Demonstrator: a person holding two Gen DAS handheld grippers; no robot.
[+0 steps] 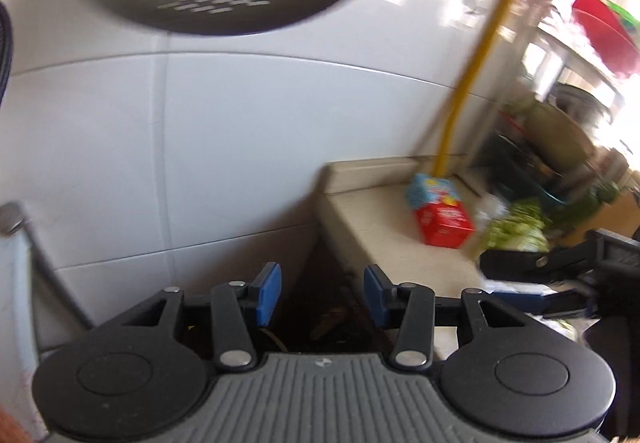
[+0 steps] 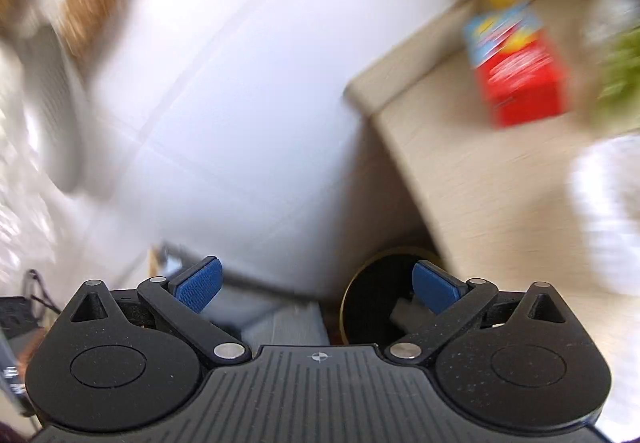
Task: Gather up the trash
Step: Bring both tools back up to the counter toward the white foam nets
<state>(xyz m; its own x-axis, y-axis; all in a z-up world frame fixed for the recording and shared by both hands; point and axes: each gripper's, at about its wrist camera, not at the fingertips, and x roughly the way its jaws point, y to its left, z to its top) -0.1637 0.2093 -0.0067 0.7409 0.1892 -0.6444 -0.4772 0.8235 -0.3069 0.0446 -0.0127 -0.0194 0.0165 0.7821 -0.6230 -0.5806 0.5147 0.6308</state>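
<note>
Trash bin [image 2: 376,299], seemingly, sits below; both grippers' jaws gape, holding nothing.

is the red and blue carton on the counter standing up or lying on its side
Lying tipped over. The carton rests on the counter with its blue end toward the wall and its red end toward the camera, beside the yellow pole.

From the left wrist view, the counter [image 1: 384,243] lies at two o'clock against the wall [image 1: 224,131]. A carton [image 1: 442,219] stands on it, greens [image 1: 516,231] just right of it, a pole [image 1: 480,55] rising behind. A bin [image 2: 376,299] sits below the counter's edge.
</note>
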